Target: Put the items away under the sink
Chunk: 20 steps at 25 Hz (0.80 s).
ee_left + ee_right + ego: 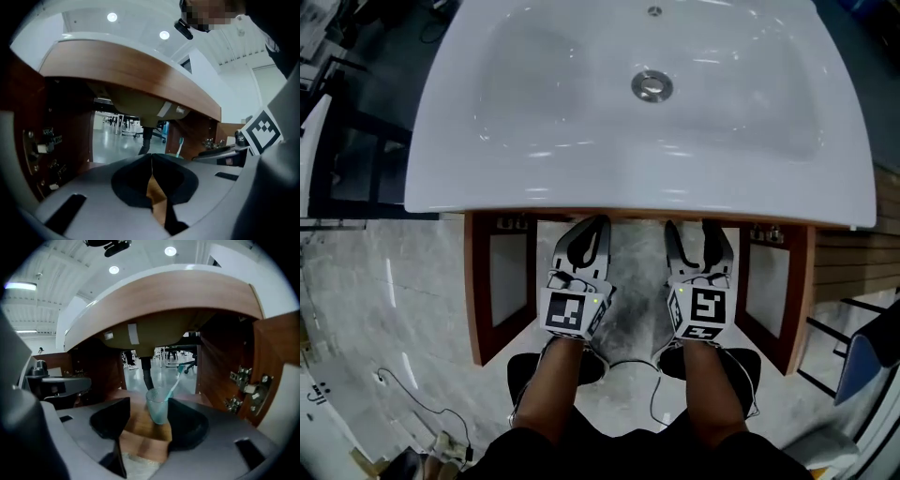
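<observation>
My left gripper (151, 157) has its jaws pressed together, while my right gripper (149, 404) gapes wide with a translucent teal tapered cup (158, 409) at twelve o'clock between its jaws.

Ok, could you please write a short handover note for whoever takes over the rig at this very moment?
Left gripper: shut, empty, at the cabinet mouth under the sink.
Right gripper: open; the cup stands between its jaws, not clamped.
Toothbrush is in the cup, which is upright on the cabinet floor.
Done: cup is inside. Left: back both grippers out, perhaps close the two open doors.
</observation>
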Each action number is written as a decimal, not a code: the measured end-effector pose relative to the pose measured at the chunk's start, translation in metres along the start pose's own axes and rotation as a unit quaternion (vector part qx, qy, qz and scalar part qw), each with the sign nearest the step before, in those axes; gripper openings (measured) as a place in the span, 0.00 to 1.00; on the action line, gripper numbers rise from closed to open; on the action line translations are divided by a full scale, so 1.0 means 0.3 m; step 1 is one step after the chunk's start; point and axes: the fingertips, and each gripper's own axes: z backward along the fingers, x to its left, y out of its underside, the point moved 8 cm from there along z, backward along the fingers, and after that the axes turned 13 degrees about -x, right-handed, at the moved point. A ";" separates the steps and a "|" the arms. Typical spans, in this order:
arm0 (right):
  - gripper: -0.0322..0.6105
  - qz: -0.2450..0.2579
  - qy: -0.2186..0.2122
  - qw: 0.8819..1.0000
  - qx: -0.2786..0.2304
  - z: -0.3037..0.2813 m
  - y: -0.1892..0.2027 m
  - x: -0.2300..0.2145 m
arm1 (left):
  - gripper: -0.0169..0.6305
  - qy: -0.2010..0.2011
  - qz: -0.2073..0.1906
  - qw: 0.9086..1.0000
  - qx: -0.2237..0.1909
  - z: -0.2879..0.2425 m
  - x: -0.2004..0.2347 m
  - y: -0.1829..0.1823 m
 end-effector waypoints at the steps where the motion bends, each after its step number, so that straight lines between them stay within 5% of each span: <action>1: 0.43 0.003 0.007 1.000 0.003 0.027 -0.027 0.003 | 0.06 0.001 0.002 1.000 0.004 0.011 -0.012 -0.031; 7: 0.10 0.033 0.035 0.999 0.002 0.165 -0.220 0.030 | 0.06 0.005 -0.013 1.000 0.013 0.072 -0.065 -0.244; 20: 0.08 0.060 0.027 0.998 -0.010 0.414 -0.809 0.097 | 0.06 0.012 -0.011 0.999 0.029 0.227 -0.158 -0.848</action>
